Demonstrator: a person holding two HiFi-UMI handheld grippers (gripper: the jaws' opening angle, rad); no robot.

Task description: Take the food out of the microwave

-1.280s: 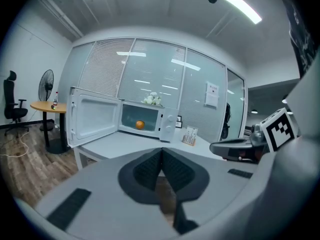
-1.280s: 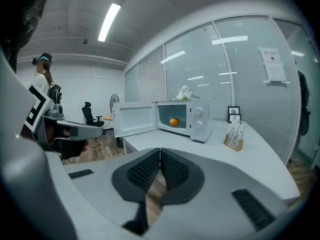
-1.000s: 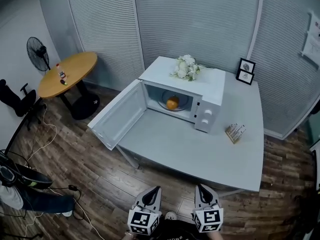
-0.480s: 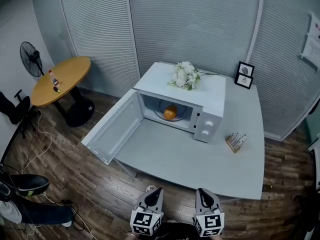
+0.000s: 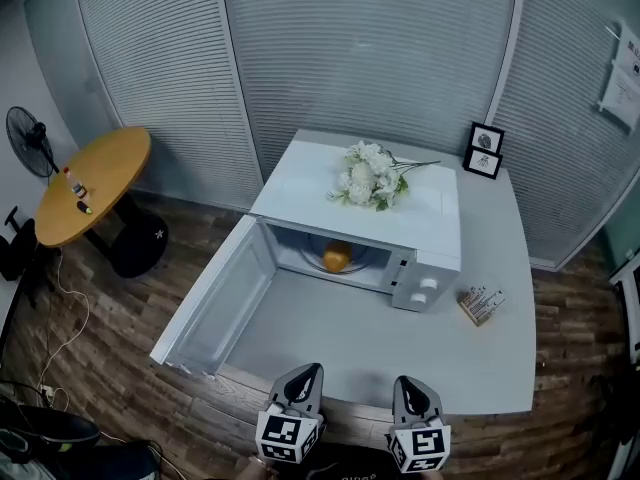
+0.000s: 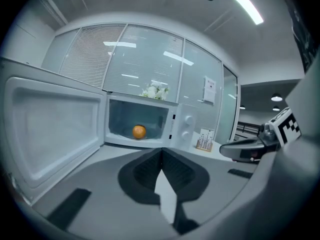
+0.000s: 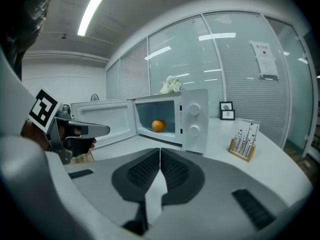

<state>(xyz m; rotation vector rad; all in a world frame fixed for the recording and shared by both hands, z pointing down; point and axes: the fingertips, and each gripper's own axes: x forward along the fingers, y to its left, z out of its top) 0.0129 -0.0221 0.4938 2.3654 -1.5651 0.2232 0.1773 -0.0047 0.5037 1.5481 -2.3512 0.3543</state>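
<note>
A white microwave stands on the grey table with its door swung wide open to the left. An orange lies on the glass plate inside; it also shows as the orange in the left gripper view and the orange in the right gripper view. My left gripper and right gripper hover side by side at the table's near edge, well short of the microwave. Both are shut with nothing between the jaws, as the left gripper and right gripper show.
White flowers lie on top of the microwave. A card holder sits right of it, two picture frames at the table's far corner. A round wooden table and a fan stand at the left.
Both grippers and the head have moved toward the table; the microwave now looks nearer and the grippers reach the table's near edge. Both grippers stay shut.
</note>
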